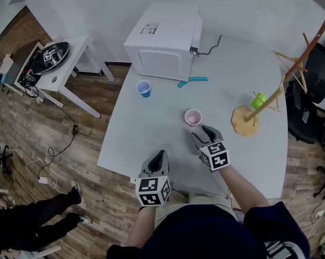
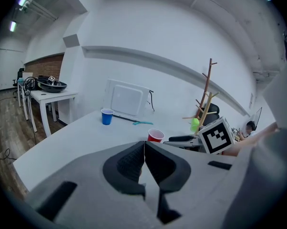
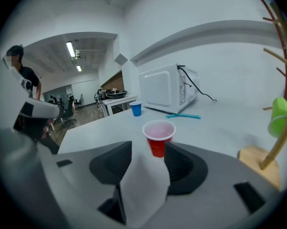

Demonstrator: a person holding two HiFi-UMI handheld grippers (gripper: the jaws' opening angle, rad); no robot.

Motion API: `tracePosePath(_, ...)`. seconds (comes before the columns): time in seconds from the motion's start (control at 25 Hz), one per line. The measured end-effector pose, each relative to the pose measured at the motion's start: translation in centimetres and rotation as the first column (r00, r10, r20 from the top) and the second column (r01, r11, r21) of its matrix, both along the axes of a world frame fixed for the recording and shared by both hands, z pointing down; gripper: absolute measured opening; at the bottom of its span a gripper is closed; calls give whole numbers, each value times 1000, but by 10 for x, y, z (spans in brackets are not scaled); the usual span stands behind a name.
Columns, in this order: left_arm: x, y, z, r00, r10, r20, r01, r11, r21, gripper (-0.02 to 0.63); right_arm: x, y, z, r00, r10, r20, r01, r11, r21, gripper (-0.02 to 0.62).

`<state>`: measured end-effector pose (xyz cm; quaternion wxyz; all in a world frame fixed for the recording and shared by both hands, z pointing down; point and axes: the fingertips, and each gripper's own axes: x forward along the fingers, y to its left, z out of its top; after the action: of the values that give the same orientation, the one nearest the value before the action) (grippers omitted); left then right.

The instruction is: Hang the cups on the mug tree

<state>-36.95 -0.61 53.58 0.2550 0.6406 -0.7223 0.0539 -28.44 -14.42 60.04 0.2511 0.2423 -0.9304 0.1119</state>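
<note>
A red cup (image 1: 193,117) stands upright on the grey table (image 1: 151,139), just ahead of my right gripper (image 1: 203,134). In the right gripper view that gripper (image 3: 148,152) is open, and the red cup (image 3: 158,135) sits just beyond its tips, untouched. My left gripper (image 1: 160,155) hovers at the near table edge; in its own view it (image 2: 144,144) is shut and empty. A blue cup (image 1: 143,88) stands further back on the left. The wooden mug tree (image 1: 270,99) stands at the right on a round base, and a green cup (image 1: 258,100) hangs on it.
A white microwave (image 1: 162,39) stands at the table's back, with a teal tool (image 1: 193,81) lying in front of it. A white side table (image 1: 60,72) is at the far left. A person's legs (image 1: 38,215) are on the floor at lower left. Office chairs (image 1: 308,112) crowd the right edge.
</note>
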Motion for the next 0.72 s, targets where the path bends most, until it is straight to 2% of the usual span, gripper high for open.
tracePosePath(0.32,-11,-6,14,1000,17,-24,-18,1000,-14,20,-12,-16,27,998,24,-51,-25,1000,-15,232)
tracePosePath(0.72,-17,-4,29,999,27,-28,-28,999,-41,20,-27,-31,44,997,35,-71,-35,999,-5,256)
